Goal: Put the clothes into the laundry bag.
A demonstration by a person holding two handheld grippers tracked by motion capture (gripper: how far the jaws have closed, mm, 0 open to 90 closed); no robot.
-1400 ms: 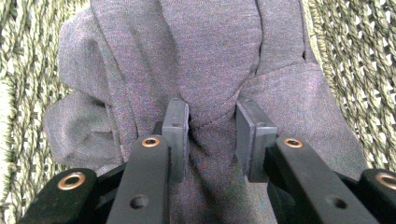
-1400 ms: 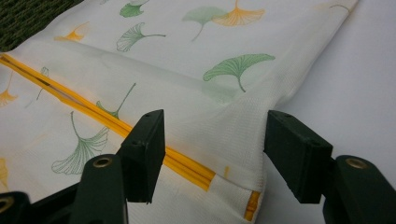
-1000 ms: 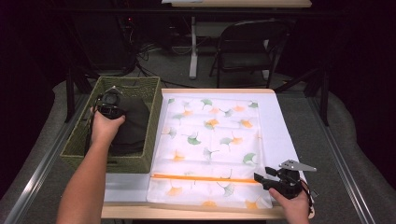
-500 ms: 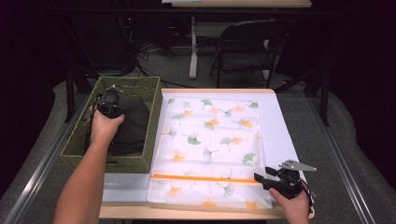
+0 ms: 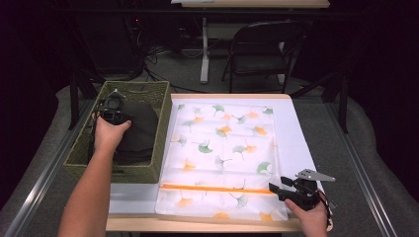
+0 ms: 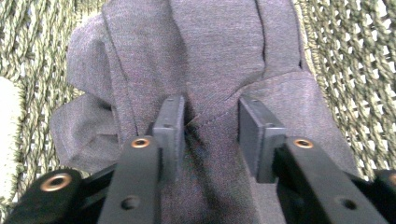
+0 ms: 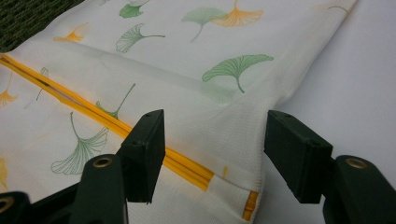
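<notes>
The dark garment (image 6: 205, 70) lay folded in the woven basket (image 5: 86, 148) at the left. The left gripper (image 6: 210, 123) had just been opening, jaws apart astride a fold. Near right, the right gripper (image 7: 215, 154) stood open over the zippered bag (image 5: 222, 148), seemingly unopened.

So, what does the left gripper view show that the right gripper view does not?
Left gripper view alone: the left tongs, which have just been opening, pads apart over a fold of dark grey cloth lying in a woven basket.

Right gripper view alone: the right tongs, open around the corner of a white leaf-print bag with an orange zip, on a white table.

Both: black jaws rising from the bottom, standing open over fabric with nothing pinched.
</notes>
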